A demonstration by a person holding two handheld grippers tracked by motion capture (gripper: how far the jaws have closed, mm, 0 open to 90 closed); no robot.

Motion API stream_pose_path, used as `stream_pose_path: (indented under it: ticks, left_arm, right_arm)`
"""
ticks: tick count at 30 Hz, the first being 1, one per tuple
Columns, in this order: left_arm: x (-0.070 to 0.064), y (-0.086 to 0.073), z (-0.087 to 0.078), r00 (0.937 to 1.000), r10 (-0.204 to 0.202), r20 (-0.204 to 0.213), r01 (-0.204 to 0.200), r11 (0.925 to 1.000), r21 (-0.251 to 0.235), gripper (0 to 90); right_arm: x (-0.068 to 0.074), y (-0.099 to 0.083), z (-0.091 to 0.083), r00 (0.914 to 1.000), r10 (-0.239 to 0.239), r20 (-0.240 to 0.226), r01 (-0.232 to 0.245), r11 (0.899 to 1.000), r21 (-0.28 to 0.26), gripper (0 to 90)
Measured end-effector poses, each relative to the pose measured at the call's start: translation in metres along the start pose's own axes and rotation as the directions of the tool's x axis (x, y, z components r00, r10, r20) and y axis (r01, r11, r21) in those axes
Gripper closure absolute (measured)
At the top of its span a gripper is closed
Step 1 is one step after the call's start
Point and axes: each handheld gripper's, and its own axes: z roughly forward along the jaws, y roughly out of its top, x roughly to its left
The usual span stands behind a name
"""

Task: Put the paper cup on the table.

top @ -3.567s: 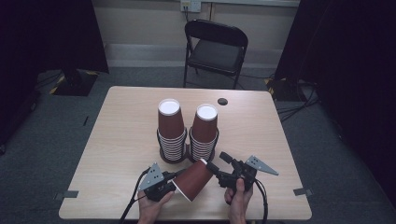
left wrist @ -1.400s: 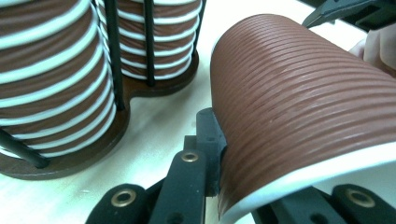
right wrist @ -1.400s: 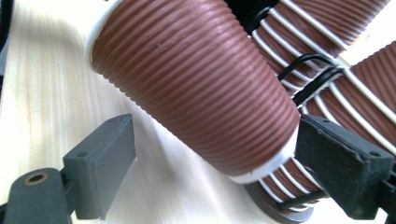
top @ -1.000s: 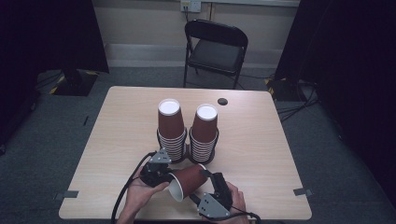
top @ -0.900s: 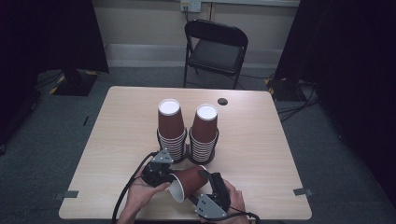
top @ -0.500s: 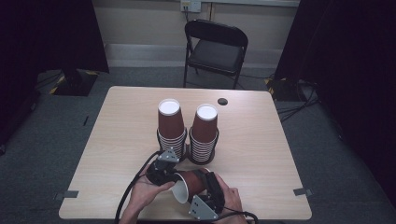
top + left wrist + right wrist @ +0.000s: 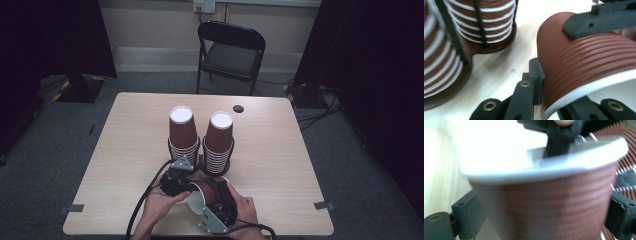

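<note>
Near the table's (image 7: 125, 150) front edge, a ribbed brown paper cup (image 7: 202, 196) lies on its side, white rim facing the person. The left gripper (image 7: 176, 181) pinches the cup's rim, one jaw inside and one outside. The right gripper (image 7: 223, 206) is clamped across the cup's body. Just behind stand two tall cup stacks (image 7: 201, 137) in a wire holder, so there's little room at mid-table. Both side edges have open tabletop.

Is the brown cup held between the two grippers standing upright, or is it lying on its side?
On its side: the brown cup lies with its white rim facing the person, between the left gripper and right gripper.
</note>
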Motion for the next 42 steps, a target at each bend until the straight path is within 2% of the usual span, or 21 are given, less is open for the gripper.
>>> stream_pose_path:
  ticks: [1, 8, 10, 11, 15, 17, 20, 23, 25, 26, 28, 29, 31, 33, 34, 36, 37, 38, 39, 40, 42]
  left_arm:
    - [0.0, 0.0, 0.0, 1.0, 0.0, 0.0, 0.0, 1.0, 0.0, 86.6]
    - [0.0, 0.001, 0.0, 0.9996, -0.029, -0.004, 0.029, 0.9995, -0.012, 86.2]
    - [-0.002, 0.001, 0.0, 0.999, -0.043, 0.012, 0.043, 0.9985, -0.034, 85.9]
    - [-0.002, 0.001, -0.001, 0.999, -0.044, 0.006, 0.044, 0.9982, -0.04, 85.9]
    - [-0.003, 0.001, 0.002, 0.9988, -0.049, -0.005, 0.049, 0.9979, -0.043, 86.0]
    - [-0.002, 0.0, 0.002, 0.9992, -0.04, -0.005, 0.04, 0.998, -0.05, 85.8]
    - [-0.003, -0.004, 0.002, 0.9995, -0.023, -0.02, 0.021, 0.9956, -0.091, 85.9]
    - [-0.001, -0.007, 0.002, 0.9997, -0.025, 0.003, 0.025, 0.9929, -0.117, 85.9]
    - [-0.002, -0.009, 0.003, 0.9998, -0.022, 0.001, 0.022, 0.9908, -0.134, 85.9]
    - [-0.001, -0.01, 0.002, 0.9997, -0.023, 0.006, 0.024, 0.9896, -0.142, 85.1]
    - [-0.001, -0.011, 0.0, 0.9997, -0.024, 0.003, 0.024, 0.9859, -0.166, 84.0]
    - [-0.001, -0.012, -0.001, 0.9996, -0.028, -0.008, 0.026, 0.9843, -0.175, 79.4]
    - [-0.002, -0.012, -0.002, 0.9996, -0.02, -0.02, 0.016, 0.9825, -0.185, 78.4]
    - [-0.002, -0.013, -0.002, 0.998, -0.053, -0.034, 0.044, 0.9749, -0.218, 72.7]
    - [-0.002, -0.014, -0.002, 0.9977, -0.053, -0.043, 0.042, 0.9722, -0.23, 70.9]
    - [-0.002, -0.017, -0.002, 0.9973, -0.052, -0.052, 0.037, 0.9688, -0.245, 67.0]
    - [-0.001, -0.019, -0.002, 0.9979, -0.049, -0.042, 0.036, 0.9627, -0.268, 61.4]
    - [-0.001, -0.019, -0.002, 0.9979, -0.049, -0.042, 0.036, 0.9627, -0.268, 60.4]
    - [-0.001, -0.02, -0.003, 0.9975, -0.054, -0.045, 0.039, 0.9578, -0.285, 57.1]
    - [-0.001, -0.02, -0.003, 0.9975, -0.054, -0.045, 0.039, 0.9578, -0.285, 54.0]
    - [-0.002, -0.021, -0.004, 0.9974, -0.043, -0.058, 0.024, 0.9532, -0.301, 50.1]
  right_arm:
    - [0.001, 0.001, 0.0, 0.9999, -0.012, 0.002, 0.012, 1.0, -0.008, 7.8]
    - [0.0, 0.003, 0.002, 1.0, -0.005, 0.004, 0.005, 1.0, -0.023, 7.4]
    - [-0.001, 0.004, 0.001, 1.0, -0.003, 0.001, 0.003, 0.999, -0.041, 7.0]
    - [-0.003, 0.005, 0.001, 1.0, 0.005, 0.001, -0.005, 0.999, -0.049, 7.1]
    - [-0.004, 0.005, 0.0, 1.0, 0.004, -0.004, -0.005, 0.999, -0.038, 7.1]
    - [-0.004, 0.005, 0.0, 0.9998, 0.017, -0.006, -0.017, 0.999, -0.04, 8.1]
    - [-0.004, 0.003, -0.001, 0.999, 0.045, -0.008, -0.045, 0.997, -0.055, 9.4]
    - [-0.006, 0.001, -0.002, 0.9976, 0.067, -0.016, -0.068, 0.996, -0.059, 9.9]
    - [-0.006, 0.001, -0.002, 0.9964, 0.082, -0.021, -0.083, 0.995, -0.062, 10.0]
    - [-0.007, -0.001, -0.003, 0.9937, 0.11, -0.023, -0.111, 0.991, -0.073, 10.1]
    - [-0.007, -0.002, -0.003, 0.9927, 0.118, -0.022, -0.12, 0.99, -0.077, 10.2]
    - [-0.008, -0.003, -0.004, 0.9891, 0.146, -0.024, -0.147, 0.986, -0.084, 10.3]
    - [-0.008, -0.004, -0.004, 0.9884, 0.15, -0.025, -0.152, 0.985, -0.081, 10.3]
    - [-0.008, -0.005, -0.004, 0.9847, 0.173, -0.021, -0.174, 0.982, -0.076, 10.3]
    - [-0.009, -0.006, -0.004, 0.9836, 0.178, -0.025, -0.18, 0.981, -0.076, 10.3]
    - [-0.01, -0.009, -0.004, 0.9753, 0.219, -0.028, -0.221, 0.971, -0.09, 10.3]
    - [-0.011, -0.012, -0.005, 0.9661, 0.256, -0.033, -0.258, 0.962, -0.094, 10.4]
    - [-0.011, -0.012, -0.005, 0.9661, 0.256, -0.033, -0.258, 0.962, -0.094, 10.4]
    - [-0.012, -0.015, -0.005, 0.9596, 0.279, -0.036, -0.281, 0.955, -0.091, 10.4]
    - [-0.012, -0.015, -0.005, 0.9596, 0.279, -0.036, -0.281, 0.955, -0.091, 10.4]
    - [-0.014, -0.018, -0.005, 0.9508, 0.307, -0.039, -0.31, 0.946, -0.095, 10.4]
